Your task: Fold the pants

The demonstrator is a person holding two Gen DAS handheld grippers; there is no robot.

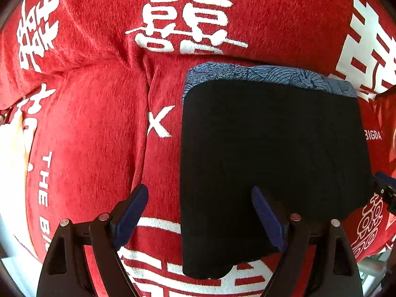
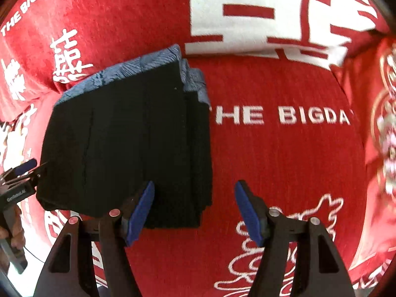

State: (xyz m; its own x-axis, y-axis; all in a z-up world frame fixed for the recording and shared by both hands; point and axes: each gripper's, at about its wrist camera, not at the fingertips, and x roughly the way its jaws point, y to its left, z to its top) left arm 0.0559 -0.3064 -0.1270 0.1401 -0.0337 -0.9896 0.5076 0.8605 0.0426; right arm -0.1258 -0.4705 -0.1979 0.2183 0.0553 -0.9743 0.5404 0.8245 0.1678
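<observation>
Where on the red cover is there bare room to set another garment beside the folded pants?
Bare red cover lies right of the folded black pants, around the "THE BIGDA" lettering. More lies left of them, by the white X. The pants' near edge is crowded: left tool and right tool hover there, open.

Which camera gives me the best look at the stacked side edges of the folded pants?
Right wrist: the folded pants show their layered side edge stepped along the right, beside the blue patterned fabric. Left wrist shows mostly the flat black top, layers hidden.
</observation>
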